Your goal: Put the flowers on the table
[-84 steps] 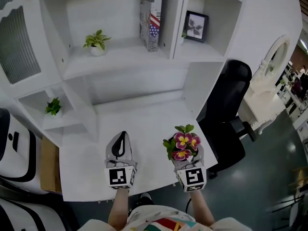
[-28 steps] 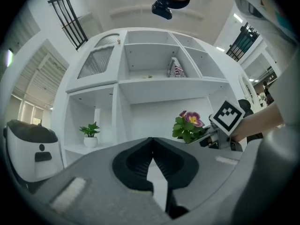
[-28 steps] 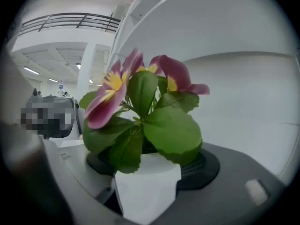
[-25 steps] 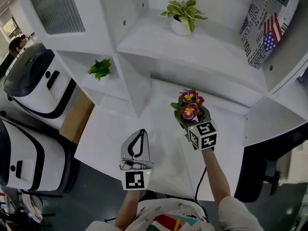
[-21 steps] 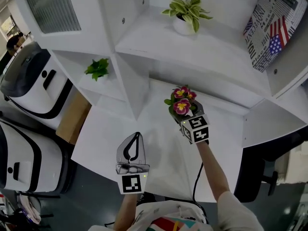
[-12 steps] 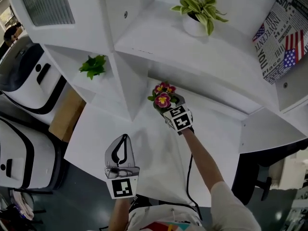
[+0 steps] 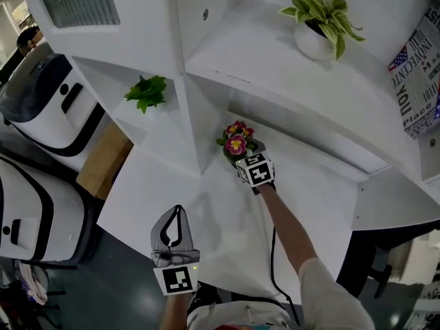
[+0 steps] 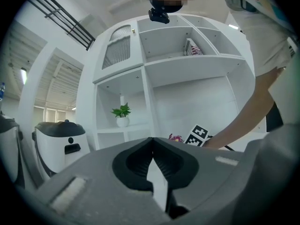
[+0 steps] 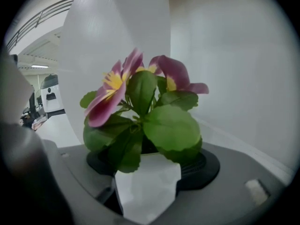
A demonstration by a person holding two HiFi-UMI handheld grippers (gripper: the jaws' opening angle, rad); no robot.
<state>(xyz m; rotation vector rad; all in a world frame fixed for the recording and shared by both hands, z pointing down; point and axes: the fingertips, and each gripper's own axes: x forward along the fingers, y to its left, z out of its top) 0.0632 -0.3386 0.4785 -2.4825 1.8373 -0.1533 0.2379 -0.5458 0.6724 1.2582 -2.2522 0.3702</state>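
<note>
A small white pot of pink and yellow flowers [image 7: 236,143] [image 9: 140,102] sits between the jaws of my right gripper [image 7: 242,155], which is shut on it. It is held far out over the white table [image 7: 309,205], close to the back corner under the shelf unit. I cannot tell whether the pot touches the table. My left gripper [image 7: 172,227] [image 8: 151,154] is shut and empty near the table's front edge.
The white shelf unit [image 7: 275,81] rises behind the table, with a slanted divider [image 7: 203,129] just left of the flowers. A leafy potted plant [image 7: 317,26], a small green plant [image 7: 146,91] and a flag-print box [image 7: 419,81] stand on shelves. White machines [image 7: 34,102] stand at the left.
My right gripper has carried the flowers from the table's front edge forward and leftward to the back corner. The left gripper has stayed near the front edge, shut.
</note>
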